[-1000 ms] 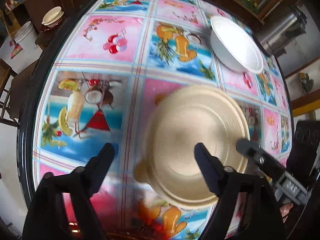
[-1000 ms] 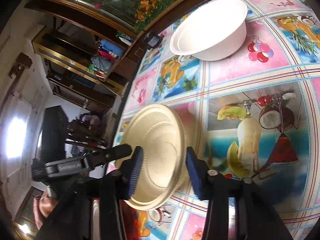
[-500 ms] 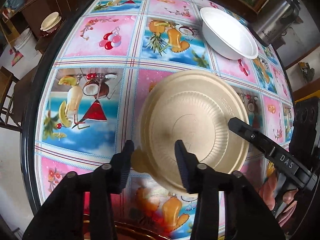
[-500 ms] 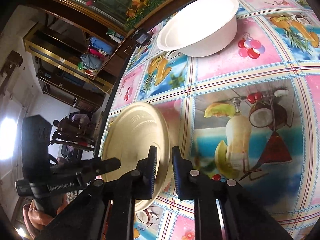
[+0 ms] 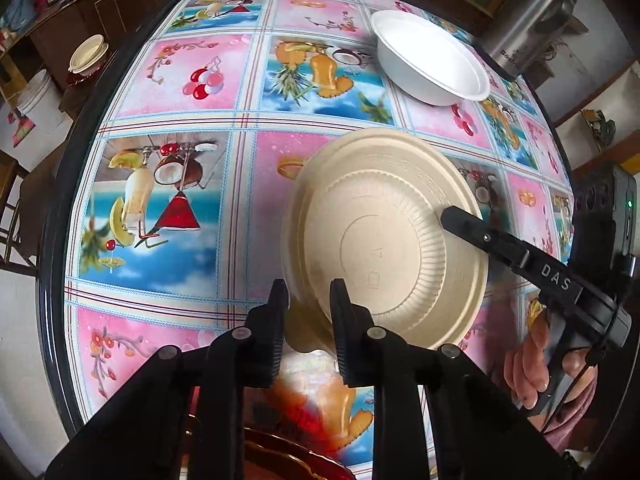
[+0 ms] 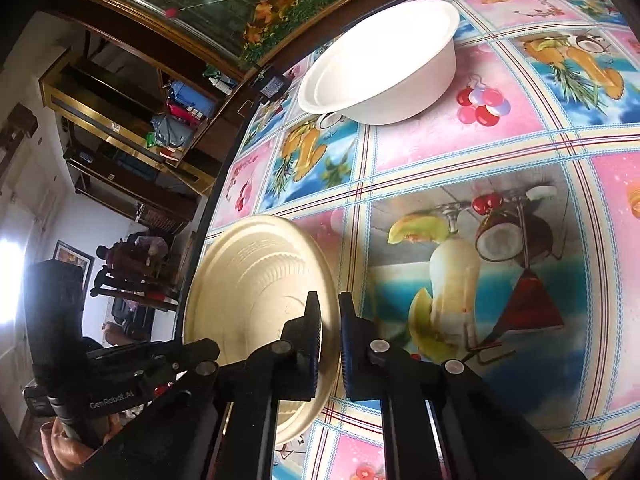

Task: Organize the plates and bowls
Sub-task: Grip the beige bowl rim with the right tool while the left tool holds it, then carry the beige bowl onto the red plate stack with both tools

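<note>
Fruit-printed oilcloth covers the round bench [image 5: 180, 80], with dark wooden shelving [image 6: 120, 120] beyond its far edge. Toward the far right sits a white bowl [image 5: 432, 66], well apart from the beige plate [image 5: 384, 236], which is held tilted on the near side. Both tools pinch that plate's rim: the left gripper [image 5: 308, 304] on the near edge beside a small tab, the right gripper [image 6: 330, 332] on the opposite edge. It looks like light, thin pressed pulp, stiff enough but easily bent; the rim is the sensible hold.
</note>
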Demonstrator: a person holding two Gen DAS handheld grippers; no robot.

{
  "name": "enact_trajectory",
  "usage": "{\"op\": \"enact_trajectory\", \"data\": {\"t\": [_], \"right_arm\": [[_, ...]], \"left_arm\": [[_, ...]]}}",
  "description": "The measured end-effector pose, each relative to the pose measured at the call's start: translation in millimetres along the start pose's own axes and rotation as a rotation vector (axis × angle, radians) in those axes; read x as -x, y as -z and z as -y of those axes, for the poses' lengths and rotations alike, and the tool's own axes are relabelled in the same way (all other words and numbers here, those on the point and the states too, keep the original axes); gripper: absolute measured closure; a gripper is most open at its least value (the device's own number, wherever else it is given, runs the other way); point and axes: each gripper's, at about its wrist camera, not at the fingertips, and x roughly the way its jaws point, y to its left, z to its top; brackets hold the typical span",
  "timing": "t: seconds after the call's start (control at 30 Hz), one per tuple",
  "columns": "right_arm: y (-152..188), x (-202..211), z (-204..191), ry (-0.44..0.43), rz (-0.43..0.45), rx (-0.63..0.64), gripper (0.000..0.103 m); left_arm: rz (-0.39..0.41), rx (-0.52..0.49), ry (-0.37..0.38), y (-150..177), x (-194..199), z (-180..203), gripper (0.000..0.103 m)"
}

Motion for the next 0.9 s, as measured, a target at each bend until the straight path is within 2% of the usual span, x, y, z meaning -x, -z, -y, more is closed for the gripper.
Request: {"op": "enact_trajectory", "data": {"t": [0.23, 0.43, 0.77, 0.9], "right_arm": [[4, 4, 2, 0.021, 0.023, 0.005, 0.095], [9, 9, 2, 0.001, 0.05, 0.007, 0.094], [37, 55, -22, -0.112, 0.148, 0.054, 0.094], [53, 76, -37, -0.18, 0.177, 0.056, 0.094]], "left_arm": [[0.069, -0.068, -0.084, 9, 8, 21, 0.084], [0.148, -0.114, -0.156, 23, 20, 34, 0.084], [0.333, -0.21, -0.249, 67, 73, 46, 0.083], [0.394, -0.227, -0.262, 86, 96, 43, 0.083]]}}
